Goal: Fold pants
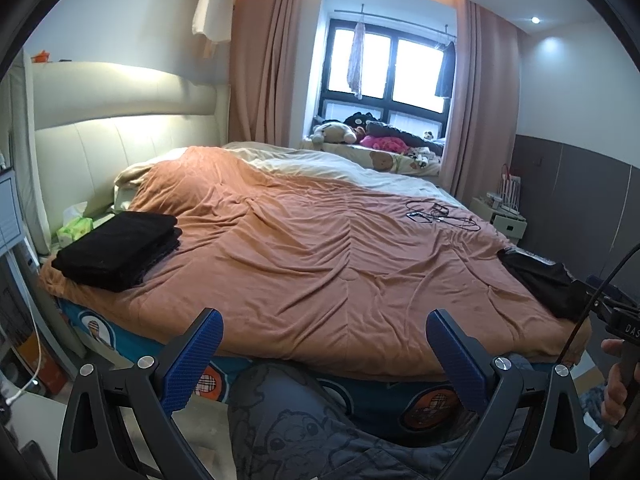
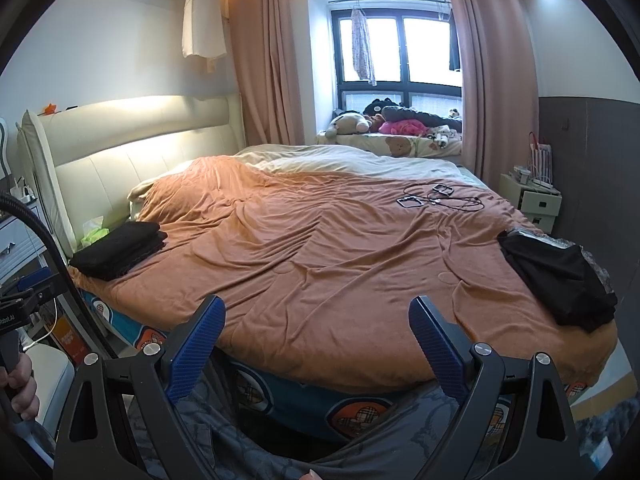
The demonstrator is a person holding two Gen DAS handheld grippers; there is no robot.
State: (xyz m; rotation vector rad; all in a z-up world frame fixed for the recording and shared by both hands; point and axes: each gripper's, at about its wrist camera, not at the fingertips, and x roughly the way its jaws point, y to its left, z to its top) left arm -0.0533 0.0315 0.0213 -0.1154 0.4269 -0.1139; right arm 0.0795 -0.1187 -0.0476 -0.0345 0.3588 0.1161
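- Both grippers held back at the near edge of the bed (image 2: 320,264), left gripper (image 1: 324,356) and right gripper (image 2: 316,344) with fingers spread wide, pinching nothing.
- Unfolded black pants (image 2: 560,280) heaped at the bed's right corner, ahead and right of the right gripper, clearly the nearer one.
- Long axis probably running away toward the far side; bunching hides it.
- Folded black stack (image 1: 120,248) far left.
- No containers in play.

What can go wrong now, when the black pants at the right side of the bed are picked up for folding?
The unfolded pants lie at the bed's edge, so a pull could slide them off. The cables lie farther up the blanket and might snag when the pants are spread. Both claws, left and right, are open and far away.
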